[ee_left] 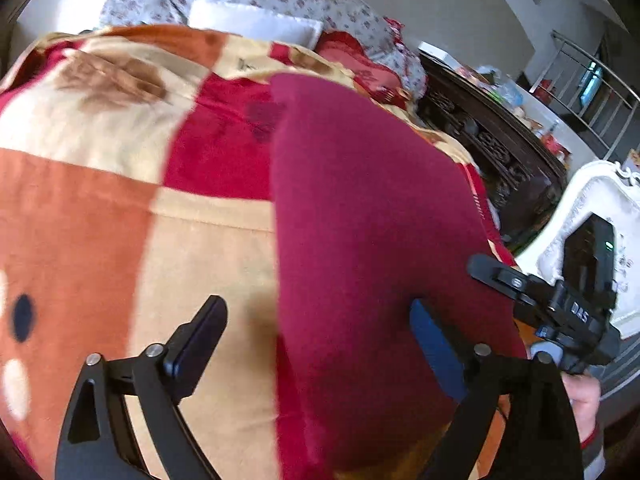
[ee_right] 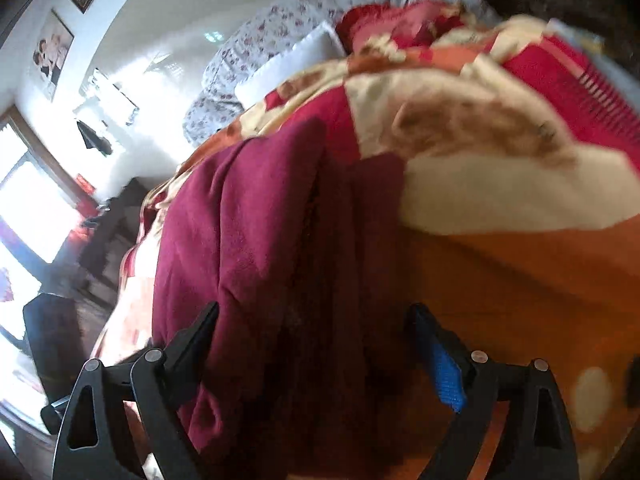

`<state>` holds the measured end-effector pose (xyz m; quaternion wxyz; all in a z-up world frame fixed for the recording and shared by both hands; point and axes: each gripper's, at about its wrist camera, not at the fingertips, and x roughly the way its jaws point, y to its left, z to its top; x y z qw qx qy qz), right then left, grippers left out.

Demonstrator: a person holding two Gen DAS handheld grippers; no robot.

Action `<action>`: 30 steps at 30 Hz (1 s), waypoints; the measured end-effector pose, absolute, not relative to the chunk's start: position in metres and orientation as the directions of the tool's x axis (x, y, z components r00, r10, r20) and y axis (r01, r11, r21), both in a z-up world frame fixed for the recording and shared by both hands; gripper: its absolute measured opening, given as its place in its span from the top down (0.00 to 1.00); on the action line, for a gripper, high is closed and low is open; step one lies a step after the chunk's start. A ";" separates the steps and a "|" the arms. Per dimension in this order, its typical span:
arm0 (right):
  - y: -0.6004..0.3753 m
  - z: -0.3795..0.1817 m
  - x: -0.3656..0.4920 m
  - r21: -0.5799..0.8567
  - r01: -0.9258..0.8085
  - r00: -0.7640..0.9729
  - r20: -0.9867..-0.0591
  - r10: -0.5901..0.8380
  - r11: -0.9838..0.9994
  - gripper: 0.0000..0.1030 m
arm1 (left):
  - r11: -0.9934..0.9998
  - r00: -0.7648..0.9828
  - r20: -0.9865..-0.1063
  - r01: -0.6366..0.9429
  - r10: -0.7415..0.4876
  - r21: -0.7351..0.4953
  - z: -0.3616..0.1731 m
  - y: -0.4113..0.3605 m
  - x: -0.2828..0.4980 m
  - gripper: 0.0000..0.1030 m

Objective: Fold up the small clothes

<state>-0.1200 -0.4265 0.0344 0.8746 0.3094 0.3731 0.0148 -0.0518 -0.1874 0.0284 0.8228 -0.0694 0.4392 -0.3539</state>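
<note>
maroon garment flat on patterned blanket, left gripper and right gripper spread wide, holding nothing

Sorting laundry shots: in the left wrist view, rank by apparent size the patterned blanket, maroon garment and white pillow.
1. patterned blanket
2. maroon garment, though nearness enlarges it
3. white pillow, far away

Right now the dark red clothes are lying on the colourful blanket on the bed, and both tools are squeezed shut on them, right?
Not quite. The dark red clothes do lie on the colourful blanket, but both tools are open, not squeezed shut. The left wrist view shows the left tool spread wide, and the right wrist view shows the right tool wide too, gripping nothing.
</note>
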 end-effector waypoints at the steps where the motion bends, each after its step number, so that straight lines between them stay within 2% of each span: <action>1: -0.427 0.032 -0.119 0.563 0.207 0.722 -0.640 0.263 0.800 0.09 | 0.722 0.338 -0.671 0.531 -0.660 -0.443 0.024 -0.193 -0.050 0.08; 3: -0.426 0.033 -0.120 0.588 0.189 0.731 -0.618 0.287 0.786 0.22 | 0.712 0.312 -0.677 0.536 -0.667 -0.454 0.018 -0.201 -0.048 0.08; 4: -0.423 0.038 -0.122 0.577 0.180 0.733 -0.619 0.282 0.797 0.33 | 0.710 0.312 -0.677 0.544 -0.666 -0.447 0.019 -0.203 -0.048 0.11; 5: -0.416 0.048 -0.126 0.538 0.174 0.733 -0.630 0.257 0.825 0.43 | 0.694 0.302 -0.670 0.564 -0.678 -0.447 0.021 -0.205 -0.049 0.21; 7: -0.406 0.062 -0.131 0.500 0.165 0.735 -0.637 0.232 0.850 0.48 | 0.684 0.296 -0.671 0.588 -0.680 -0.433 0.030 -0.205 -0.055 0.41; 9: -0.398 0.075 -0.140 0.509 0.148 0.737 -0.628 0.248 0.848 0.49 | 0.677 0.298 -0.668 0.605 -0.682 -0.420 0.042 -0.200 -0.062 0.52; 10: -0.396 0.080 -0.144 0.512 0.138 0.738 -0.624 0.257 0.848 0.50 | 0.669 0.289 -0.664 0.606 -0.690 -0.430 0.051 -0.193 -0.068 0.53; 15: -0.349 0.103 -0.179 0.497 0.057 0.727 -0.615 0.305 0.866 0.50 | 0.663 0.297 -0.660 0.626 -0.690 -0.411 0.082 -0.151 -0.103 0.53; 20: -0.299 0.080 -0.214 0.503 0.034 0.677 -0.647 0.350 0.864 0.48 | 0.698 0.294 -0.711 0.611 -0.639 -0.374 0.079 -0.103 -0.142 0.53; 21: -0.295 0.074 -0.217 0.496 0.038 0.665 -0.661 0.349 0.868 0.47 | 0.706 0.289 -0.722 0.603 -0.628 -0.372 0.073 -0.095 -0.149 0.52; 23: -0.287 0.058 -0.219 0.448 0.068 0.625 -0.716 0.311 0.892 0.36 | 0.730 0.279 -0.754 0.581 -0.595 -0.361 0.053 -0.086 -0.158 0.51; 24: -0.285 0.055 -0.223 0.409 0.078 0.626 -0.730 0.274 0.909 0.34 | 0.750 0.276 -0.780 0.568 -0.561 -0.338 0.040 -0.086 -0.160 0.47; 25: -0.286 0.058 -0.228 0.395 0.080 0.637 -0.727 0.258 0.915 0.32 | 0.768 0.289 -0.794 0.559 -0.535 -0.313 0.030 -0.086 -0.162 0.40; 27: -0.292 0.074 -0.240 0.402 0.081 0.676 -0.694 0.246 0.912 0.32 | 0.782 0.340 -0.783 0.557 -0.521 -0.279 0.030 -0.083 -0.168 0.35; 30: -0.290 0.106 -0.252 0.356 0.046 0.749 -0.630 0.204 0.933 0.32 | 0.810 0.448 -0.763 0.564 -0.466 -0.163 0.051 -0.084 -0.179 0.35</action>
